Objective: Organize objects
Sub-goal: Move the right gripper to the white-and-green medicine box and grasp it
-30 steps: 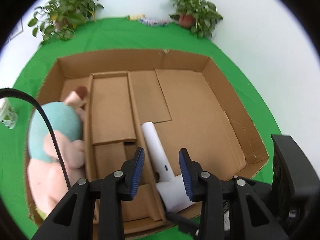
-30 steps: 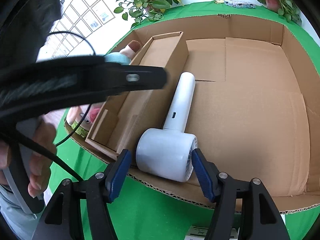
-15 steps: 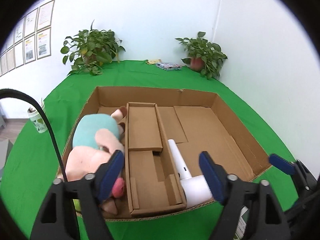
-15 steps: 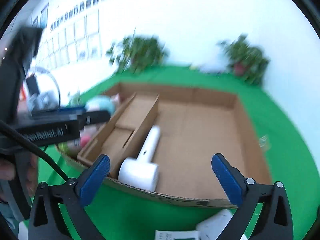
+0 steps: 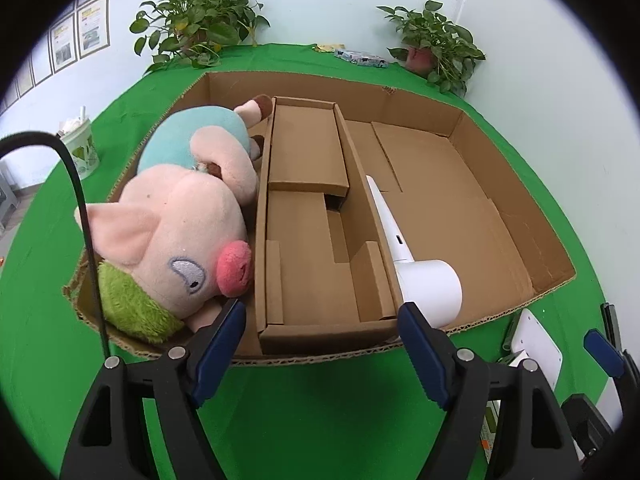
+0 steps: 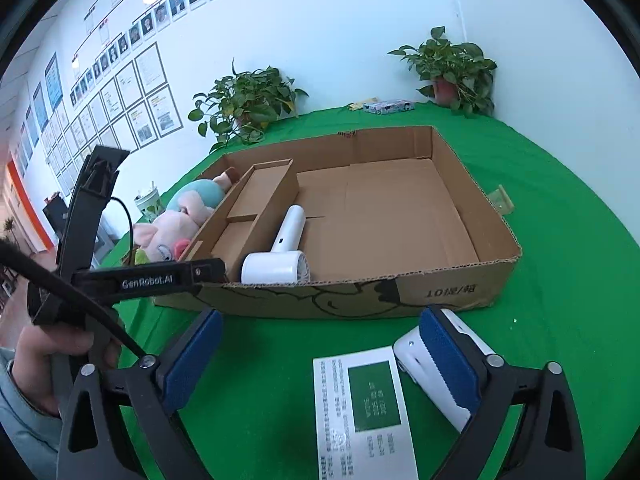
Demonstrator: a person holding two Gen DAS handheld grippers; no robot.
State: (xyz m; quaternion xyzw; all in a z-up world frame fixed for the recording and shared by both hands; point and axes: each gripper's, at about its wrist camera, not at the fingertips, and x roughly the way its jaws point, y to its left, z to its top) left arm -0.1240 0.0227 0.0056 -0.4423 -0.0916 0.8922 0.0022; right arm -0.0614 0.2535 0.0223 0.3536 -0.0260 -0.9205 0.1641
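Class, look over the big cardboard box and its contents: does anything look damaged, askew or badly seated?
The plush pig is squeezed between the inner tray and the cardboard box wall, its head bulging over the rim. That near left corner looks torn and ragged. The white hair dryer lies flat and looks fine.

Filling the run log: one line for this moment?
left tool open | right tool open | hair dryer, plush pig in box

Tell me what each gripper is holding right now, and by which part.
Nothing is held. The left gripper and the right gripper are both open above the green cloth, and the white hair dryer lies untouched in the cardboard box.
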